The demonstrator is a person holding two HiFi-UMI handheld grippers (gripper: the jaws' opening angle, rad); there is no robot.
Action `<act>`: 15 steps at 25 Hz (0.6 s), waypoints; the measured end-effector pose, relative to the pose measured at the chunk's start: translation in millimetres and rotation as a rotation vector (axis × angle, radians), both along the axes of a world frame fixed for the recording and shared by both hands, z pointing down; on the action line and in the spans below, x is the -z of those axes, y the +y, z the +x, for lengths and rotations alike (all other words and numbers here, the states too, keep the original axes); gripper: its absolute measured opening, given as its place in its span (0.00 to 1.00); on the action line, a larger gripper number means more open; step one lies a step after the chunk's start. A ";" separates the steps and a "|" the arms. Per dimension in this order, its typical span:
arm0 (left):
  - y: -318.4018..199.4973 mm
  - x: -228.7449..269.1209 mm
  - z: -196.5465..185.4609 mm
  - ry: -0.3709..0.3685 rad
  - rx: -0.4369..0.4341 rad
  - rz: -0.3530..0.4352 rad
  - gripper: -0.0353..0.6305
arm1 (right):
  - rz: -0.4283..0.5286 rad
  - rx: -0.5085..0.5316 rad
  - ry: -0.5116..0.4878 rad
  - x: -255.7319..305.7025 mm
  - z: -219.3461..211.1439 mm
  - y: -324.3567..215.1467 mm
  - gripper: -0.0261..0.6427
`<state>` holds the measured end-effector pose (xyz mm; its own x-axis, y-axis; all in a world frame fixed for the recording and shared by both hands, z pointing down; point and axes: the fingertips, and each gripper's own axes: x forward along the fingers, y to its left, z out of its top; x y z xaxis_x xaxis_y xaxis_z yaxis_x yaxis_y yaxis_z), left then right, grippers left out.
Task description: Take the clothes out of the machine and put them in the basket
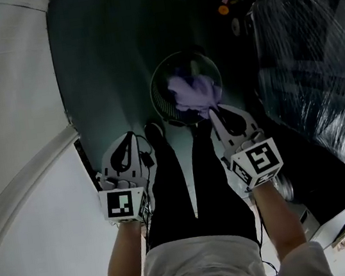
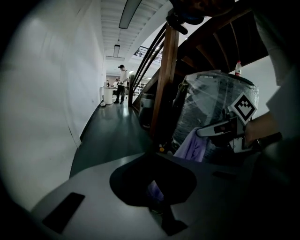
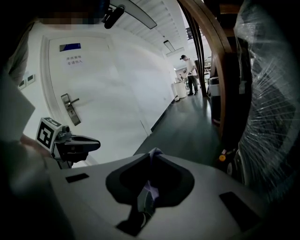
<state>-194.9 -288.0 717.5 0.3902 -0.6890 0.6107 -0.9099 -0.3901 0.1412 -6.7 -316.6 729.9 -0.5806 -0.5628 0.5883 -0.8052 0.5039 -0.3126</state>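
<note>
The right claw point(image 1: 215, 112) is pinched nearly shut on a pale purple garment point(image 1: 194, 91). Its own view shows a strip of that cloth point(image 3: 149, 190) caught between the closed jaws. From the head view the bunched garment hangs off the claw's tip and lies within the round rim of the basket point(image 1: 157, 84), which stands on the dark floor point(image 1: 102, 61) just ahead of the person's feet. The coming move turns on this: the cloth is directly over the basket's mouth rather than beside it, so it seems that parting the jaws would drop it inside. How far above the rim it hangs cannot be judged. The left claw point(image 1: 130, 136) is held beside the person's left leg, to the left of the basket and apart from the garment. Its jaws look drawn together, with a faint purplish sliver between them that is too small to identify. The right claw is clearly nearer the basket and does the work here. A plastic-wrapped bulk point(image 1: 317, 65) stands to the right, near the basket but not touching it. The machine itself cannot be made out with certainty in these views.
</note>
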 end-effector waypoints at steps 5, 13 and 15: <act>9.0 -41.0 10.1 -0.050 -0.075 -0.033 0.08 | -0.084 -0.036 0.026 -51.2 -0.1 3.9 0.08; 16.1 -107.9 22.4 -0.013 -0.087 -0.136 0.08 | -0.194 -0.029 0.051 -129.8 -3.6 6.2 0.08; 16.5 -123.6 23.2 -0.006 -0.079 -0.171 0.08 | -0.216 -0.015 0.072 -146.9 -6.1 6.7 0.08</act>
